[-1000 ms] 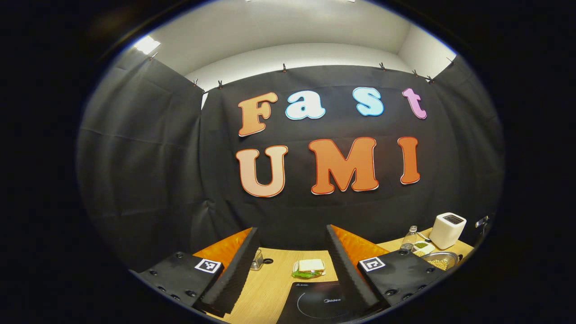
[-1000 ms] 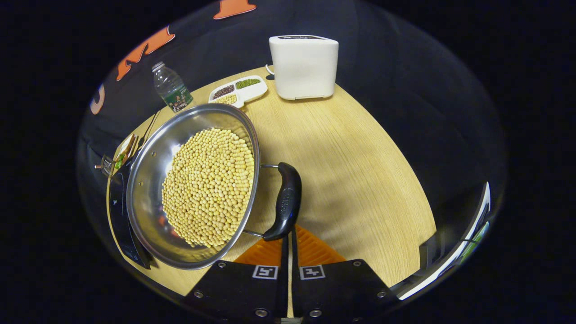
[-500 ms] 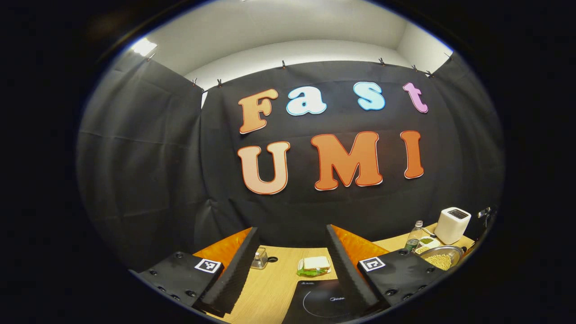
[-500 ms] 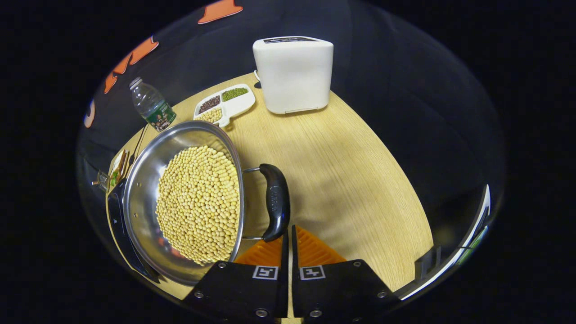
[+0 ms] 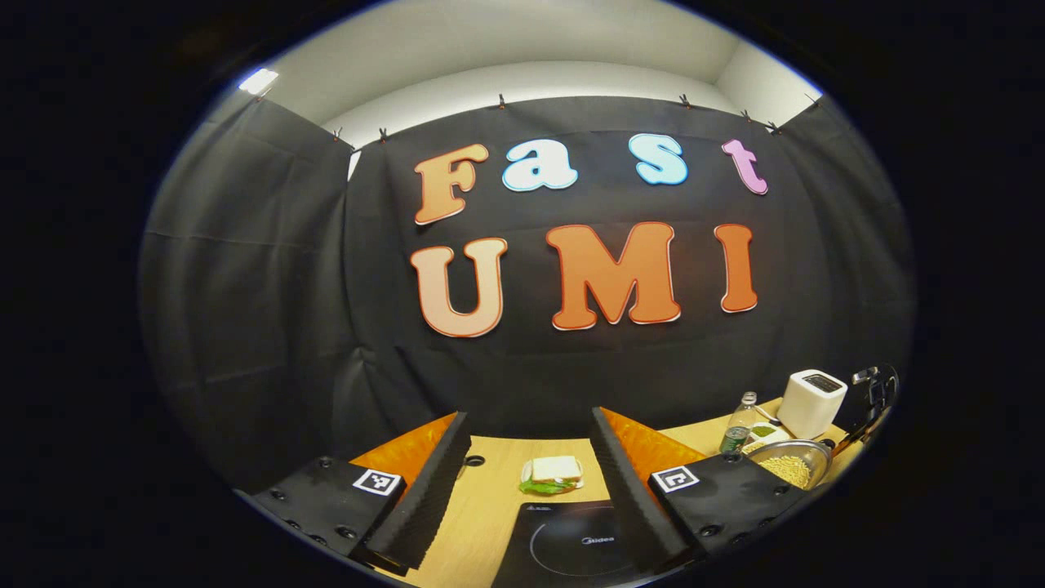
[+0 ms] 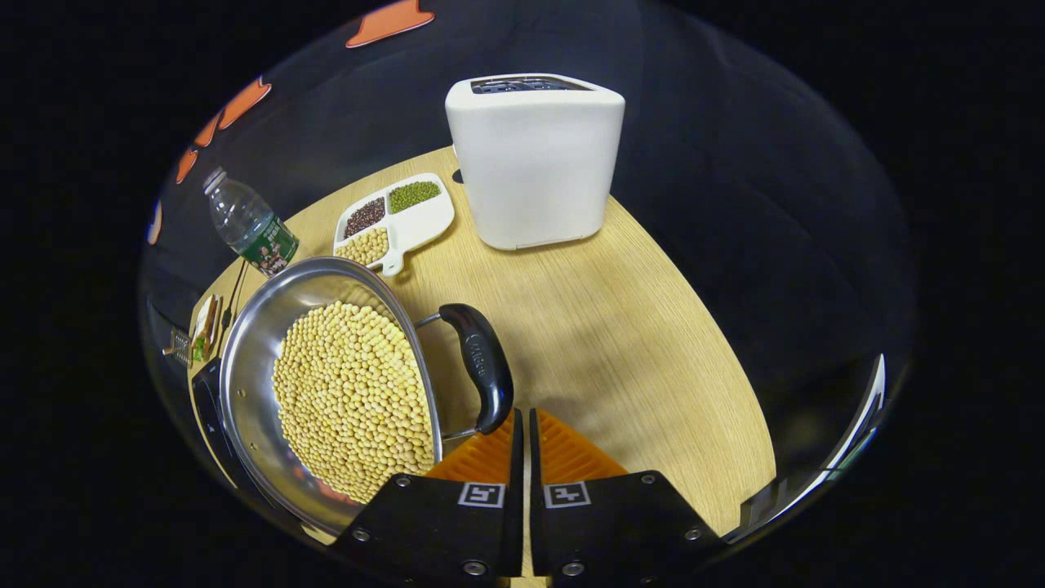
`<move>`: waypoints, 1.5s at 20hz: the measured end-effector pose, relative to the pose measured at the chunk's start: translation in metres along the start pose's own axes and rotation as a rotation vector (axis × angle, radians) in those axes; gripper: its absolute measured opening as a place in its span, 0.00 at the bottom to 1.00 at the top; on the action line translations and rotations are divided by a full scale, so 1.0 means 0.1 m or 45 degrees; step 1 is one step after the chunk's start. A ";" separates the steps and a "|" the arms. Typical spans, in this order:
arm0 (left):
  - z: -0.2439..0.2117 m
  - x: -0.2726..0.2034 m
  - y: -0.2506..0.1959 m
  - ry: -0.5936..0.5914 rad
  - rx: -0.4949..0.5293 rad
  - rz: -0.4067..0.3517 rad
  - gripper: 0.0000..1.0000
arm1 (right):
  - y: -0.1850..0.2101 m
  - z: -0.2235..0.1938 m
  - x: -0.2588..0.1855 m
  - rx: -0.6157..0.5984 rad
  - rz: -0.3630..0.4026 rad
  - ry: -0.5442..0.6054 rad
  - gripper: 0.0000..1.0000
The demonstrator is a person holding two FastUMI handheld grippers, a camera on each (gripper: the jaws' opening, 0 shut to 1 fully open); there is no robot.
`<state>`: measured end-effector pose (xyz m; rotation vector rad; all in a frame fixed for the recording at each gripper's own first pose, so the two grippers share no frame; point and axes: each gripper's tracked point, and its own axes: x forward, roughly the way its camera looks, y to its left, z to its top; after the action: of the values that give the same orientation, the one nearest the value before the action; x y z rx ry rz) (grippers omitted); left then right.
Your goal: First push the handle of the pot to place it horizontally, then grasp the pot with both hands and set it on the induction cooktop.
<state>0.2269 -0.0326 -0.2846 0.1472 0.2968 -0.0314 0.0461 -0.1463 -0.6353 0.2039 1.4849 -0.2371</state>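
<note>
A steel pot (image 6: 253, 384) full of yellow beans stands on the wooden table, left of my right gripper (image 6: 522, 418). Its black side handle (image 6: 482, 367) faces me, and the handle's near end touches the tip of my left-hand finger. The right gripper is shut with nothing between its fingers. The black induction cooktop (image 6: 208, 408) peeks out behind the pot's left side. In the left gripper view the cooktop (image 5: 571, 543) lies just below my left gripper (image 5: 529, 414), which hangs open and empty above the table. The pot (image 5: 790, 465) sits far to its right.
A white box-shaped appliance (image 6: 535, 159) stands at the back of the table, with a divided tray of beans (image 6: 396, 220) and a water bottle (image 6: 249, 224) to its left. A sandwich on a plate (image 5: 553, 474) lies beyond the cooktop. Bare wood stretches to the right of the handle.
My right gripper has moved forward along the table, staying shut against the handle's near end; the pot has turned and the white appliance looms closer. The left gripper has shifted slightly.
</note>
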 end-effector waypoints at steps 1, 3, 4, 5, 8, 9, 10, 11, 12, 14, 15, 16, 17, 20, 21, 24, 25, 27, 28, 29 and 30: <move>-0.06 0.01 -0.09 0.020 -0.010 -0.022 0.99 | -0.01 0.03 0.00 -0.005 0.006 -0.008 0.04; -0.17 0.07 -0.23 0.058 -0.011 -0.053 0.99 | -0.05 0.06 -0.09 -0.024 0.003 -0.006 0.05; -0.24 0.09 -0.32 0.078 -0.008 -0.070 0.99 | -0.09 0.11 -0.17 -0.028 0.001 -0.029 0.06; -0.34 0.11 -0.43 0.105 -0.004 -0.096 0.99 | -0.15 0.19 -0.25 -0.024 -0.003 -0.060 0.07; -0.68 0.17 -0.88 0.229 -0.011 -0.195 0.96 | -0.12 0.37 -0.45 -0.011 0.052 -0.145 0.18; -0.81 0.18 -1.05 0.283 -0.017 -0.234 0.96 | -0.03 0.38 -0.45 -0.026 0.087 -0.153 0.27; -0.96 0.19 -1.26 0.339 -0.015 -0.275 0.99 | 0.05 0.37 -0.45 -0.046 0.113 -0.151 0.34; -1.09 0.20 -1.40 0.392 -0.006 -0.297 0.96 | 0.11 0.35 -0.45 -0.073 0.129 -0.158 0.40; -1.22 0.21 -1.55 0.442 -0.002 -0.323 0.97 | 0.18 0.36 -0.44 -0.102 0.137 -0.168 0.54; -1.54 0.22 -1.90 0.552 0.007 -0.384 0.96 | 0.29 0.37 -0.42 -0.153 0.136 -0.189 0.69; -1.68 0.23 -2.06 0.602 0.007 -0.412 0.96 | 0.30 0.39 -0.43 -0.179 0.130 -0.200 0.72; -1.78 0.23 -2.22 0.644 0.007 -0.441 0.97 | 0.32 0.41 -0.39 -0.209 0.119 -0.204 0.77; -1.90 0.24 -2.33 0.693 0.026 -0.463 0.97 | 0.33 0.41 -0.37 -0.233 0.107 -0.203 0.80; -2.20 0.30 -2.65 0.776 0.020 -0.492 0.97 | 0.31 0.39 -0.30 -0.278 0.084 -0.198 0.84; -2.28 0.30 -2.76 0.807 0.004 -0.508 0.97 | 0.30 0.40 -0.26 -0.290 0.077 -0.195 0.84; -2.54 0.36 -2.94 0.895 -0.022 -0.504 0.97 | 0.29 0.50 -0.16 -0.306 0.054 -0.211 0.85; -2.63 0.38 -2.99 0.920 -0.025 -0.499 1.00 | 0.28 0.53 -0.14 -0.304 0.047 -0.215 0.85; -2.80 0.39 -3.08 0.968 -0.022 -0.491 0.96 | 0.28 0.55 -0.11 -0.299 0.057 -0.210 0.85; -2.88 0.40 -3.10 0.986 -0.007 -0.482 0.94 | 0.28 0.56 -0.10 -0.295 0.064 -0.214 0.84; -2.94 0.42 -3.11 0.996 0.008 -0.463 0.96 | 0.29 0.59 -0.09 -0.293 0.065 -0.230 0.84; -2.98 0.45 -3.13 0.998 0.018 -0.449 0.96 | 0.29 0.62 -0.08 -0.296 0.063 -0.248 0.85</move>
<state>0.1672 -0.2979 -0.6237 0.1143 1.1032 -0.3302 0.1132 -0.1354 -0.6231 0.0286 1.2998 -0.0416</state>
